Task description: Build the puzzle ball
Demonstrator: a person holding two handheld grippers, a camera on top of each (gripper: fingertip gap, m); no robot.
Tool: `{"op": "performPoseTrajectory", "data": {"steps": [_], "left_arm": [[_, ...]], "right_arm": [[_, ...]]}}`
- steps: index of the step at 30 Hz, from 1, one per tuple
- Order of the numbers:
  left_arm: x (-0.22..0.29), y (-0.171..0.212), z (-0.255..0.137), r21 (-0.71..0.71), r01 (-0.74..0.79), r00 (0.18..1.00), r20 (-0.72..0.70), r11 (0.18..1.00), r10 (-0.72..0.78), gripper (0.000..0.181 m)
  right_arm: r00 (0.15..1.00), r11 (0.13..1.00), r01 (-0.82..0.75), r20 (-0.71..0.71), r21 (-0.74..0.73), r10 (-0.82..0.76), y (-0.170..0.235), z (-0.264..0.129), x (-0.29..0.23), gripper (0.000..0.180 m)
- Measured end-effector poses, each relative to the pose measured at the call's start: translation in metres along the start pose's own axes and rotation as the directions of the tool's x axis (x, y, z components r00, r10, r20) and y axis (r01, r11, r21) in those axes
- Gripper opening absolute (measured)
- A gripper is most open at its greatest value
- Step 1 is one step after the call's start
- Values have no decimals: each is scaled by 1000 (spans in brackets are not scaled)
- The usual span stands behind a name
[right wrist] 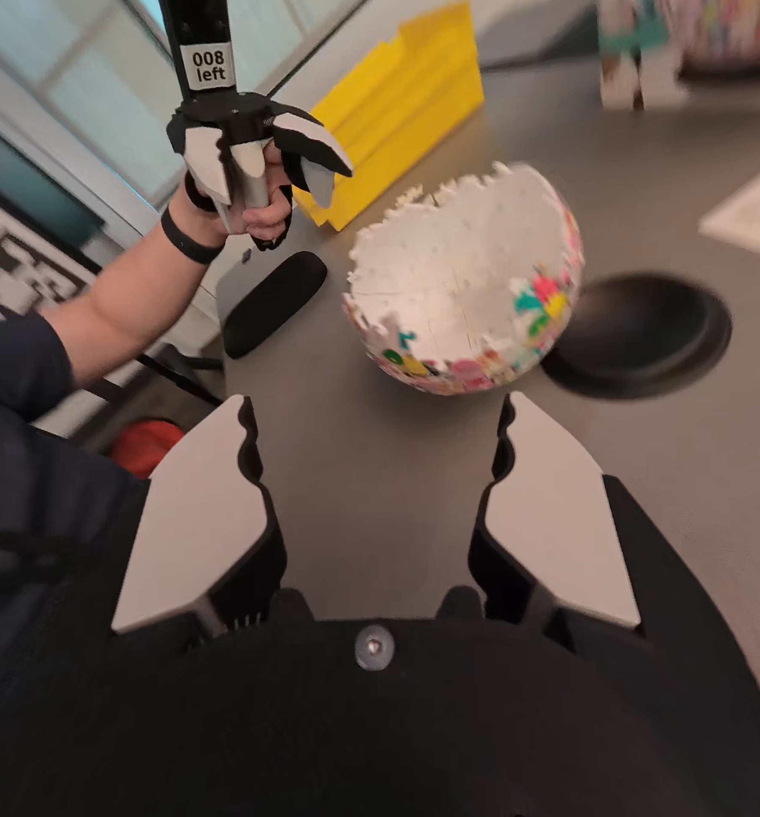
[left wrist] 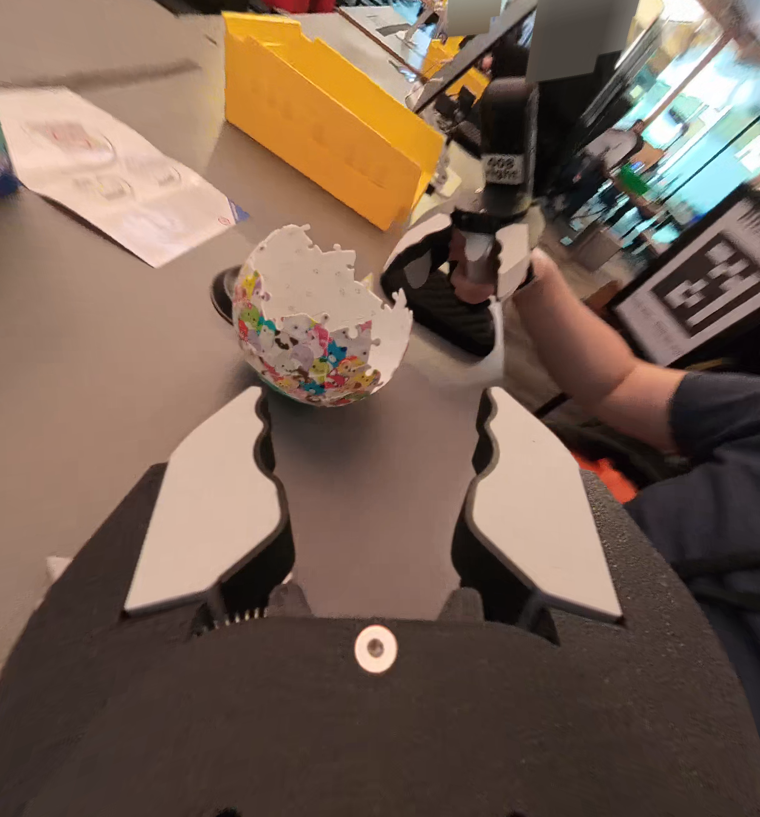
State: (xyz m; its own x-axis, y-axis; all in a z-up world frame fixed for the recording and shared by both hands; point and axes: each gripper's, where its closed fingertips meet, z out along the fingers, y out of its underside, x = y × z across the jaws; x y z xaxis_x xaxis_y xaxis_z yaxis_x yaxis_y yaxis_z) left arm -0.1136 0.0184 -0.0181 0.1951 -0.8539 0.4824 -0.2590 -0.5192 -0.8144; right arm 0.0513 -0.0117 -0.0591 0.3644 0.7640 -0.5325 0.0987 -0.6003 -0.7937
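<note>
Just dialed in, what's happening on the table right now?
A person holds a gripper in each hand over a grey table. A half-built puzzle ball sits there as an open shell with a jagged rim. The left gripper and the right gripper are both open, empty and short of the ball. A yellow box stands behind it.

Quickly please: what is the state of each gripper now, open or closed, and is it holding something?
Left gripper: open, holding nothing, short of the puzzle ball.
Right gripper: open, holding nothing, also short of the ball.
</note>
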Motion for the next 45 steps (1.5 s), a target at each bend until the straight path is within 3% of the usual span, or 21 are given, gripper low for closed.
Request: {"op": "performPoseTrajectory", "data": {"steps": [6,11,14,17,19,22,26,29,35,45], "left_arm": [[-26,3,15,-89,223,970,-82,971,-230,88],[-35,4,23,-119,347,923,-134,930,-361,88],[-38,15,29,-200,273,945,-125,941,-301,91],[-42,22,35,-249,132,979,-117,959,-165,98],[-43,26,40,-272,16,989,-137,962,-56,99],[-51,31,48,-315,-165,983,-135,935,128,100],[-65,32,57,-376,-417,905,-88,828,416,96],[-71,33,65,-403,-504,853,-94,764,513,97],[-74,33,82,-370,-564,818,-125,738,562,110],[-70,32,93,-339,-665,739,-170,666,652,106]], "right_arm": [[938,938,-340,52,-72,344,2,7,22,105],[869,876,-459,128,-148,477,6,15,21,105],[926,925,-315,147,-213,349,12,17,19,106],[993,975,-28,103,-222,52,15,20,28,110],[995,977,80,69,-196,-68,10,23,36,111],[987,976,117,127,-182,-95,7,30,34,111],[940,900,339,51,-275,-338,22,43,49,117],[904,862,397,-26,-316,-426,24,53,59,119],[895,876,419,-54,-241,-443,10,64,56,119],[837,817,484,-106,-312,-537,13,71,65,118]]}}
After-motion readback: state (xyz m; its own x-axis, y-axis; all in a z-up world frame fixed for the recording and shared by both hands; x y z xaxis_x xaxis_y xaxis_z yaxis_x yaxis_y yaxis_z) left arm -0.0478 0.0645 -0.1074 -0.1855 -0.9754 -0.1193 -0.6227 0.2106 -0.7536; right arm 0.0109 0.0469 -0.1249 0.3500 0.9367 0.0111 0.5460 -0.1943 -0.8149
